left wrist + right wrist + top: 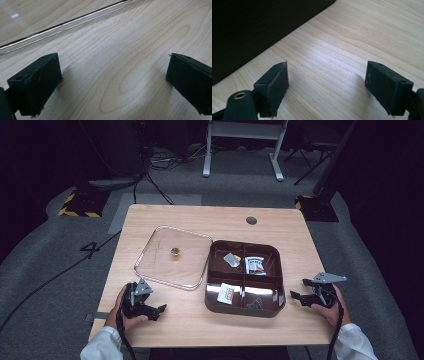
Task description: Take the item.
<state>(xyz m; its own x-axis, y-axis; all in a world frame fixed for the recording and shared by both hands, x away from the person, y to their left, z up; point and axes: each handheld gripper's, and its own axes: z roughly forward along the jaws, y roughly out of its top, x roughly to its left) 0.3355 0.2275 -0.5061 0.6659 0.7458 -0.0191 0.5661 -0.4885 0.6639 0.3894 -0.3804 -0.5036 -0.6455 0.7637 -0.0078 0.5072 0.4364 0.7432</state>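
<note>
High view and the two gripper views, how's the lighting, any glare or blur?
High view: room dark, table lit from above, bright reflections inside the box, soft overall. Left gripper view: glare streak on the lid and its rim, jaws casting shadows on the wood, jaws slightly blurred. Right gripper view: the box wall is nearly black with no detail, wood grain sharp, soft shadows beside the jaws.

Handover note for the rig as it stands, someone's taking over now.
Left gripper: open, empty, resting on the table just short of the clear lid.
Right gripper: open, empty, on the table right of the dark compartment box.
Lid is off, lying flat left of the box. Box holds small packets in its compartments.
Nothing held; likely next is a reach for lid or box.
</note>
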